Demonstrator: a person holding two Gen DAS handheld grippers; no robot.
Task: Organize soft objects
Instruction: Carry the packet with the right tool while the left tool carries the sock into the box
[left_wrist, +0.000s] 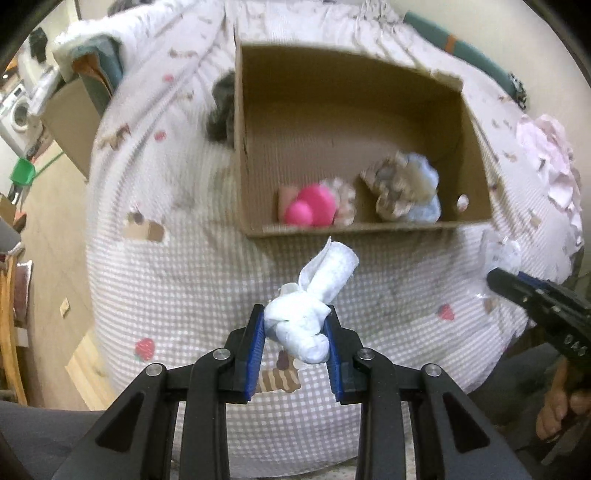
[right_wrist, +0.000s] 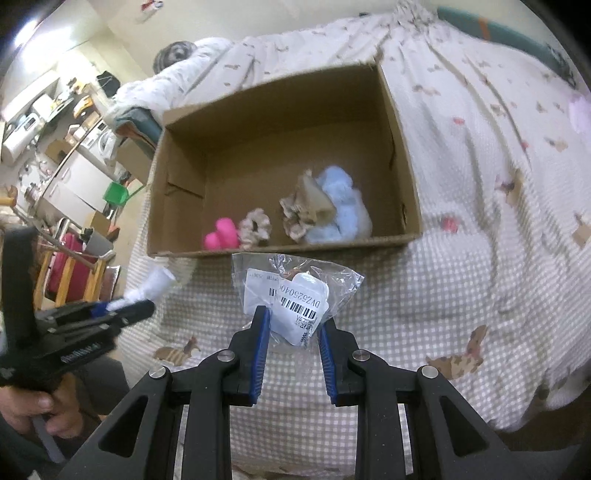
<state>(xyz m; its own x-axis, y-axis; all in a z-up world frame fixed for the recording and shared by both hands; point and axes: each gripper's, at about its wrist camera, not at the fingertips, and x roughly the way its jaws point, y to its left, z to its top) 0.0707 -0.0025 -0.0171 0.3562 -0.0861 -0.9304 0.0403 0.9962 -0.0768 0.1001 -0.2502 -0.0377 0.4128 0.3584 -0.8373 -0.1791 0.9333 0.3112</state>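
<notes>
An open cardboard box (left_wrist: 255, 177) (right_wrist: 177, 177) sits on a checked bedspread (left_wrist: 207, 280) (right_wrist: 424, 295). Inside lie a pink soft toy (left_wrist: 312, 208) (right_wrist: 221, 234), a beige scrunchie (left_wrist: 345, 199) (right_wrist: 255, 227), a patterned cloth (left_wrist: 395, 186) (right_wrist: 306, 210) and a pale blue fluffy item (left_wrist: 428, 206) (right_wrist: 343, 210). My left gripper (left_wrist: 296, 325) (right_wrist: 125, 304) is shut on a knotted white cloth (left_wrist: 314, 299), held above the bed in front of the box. My right gripper (right_wrist: 291, 321) (left_wrist: 496, 278) is shut on a clear plastic bag (right_wrist: 295, 291) with a barcode label and something white inside.
A pink garment (left_wrist: 550, 166) lies on the bed at the right. A grey furry thing (left_wrist: 221, 107) sits behind the box's left wall. Beside the bed at left are a floor, another cardboard box (left_wrist: 74, 122), a green bin (left_wrist: 22, 171) and appliances.
</notes>
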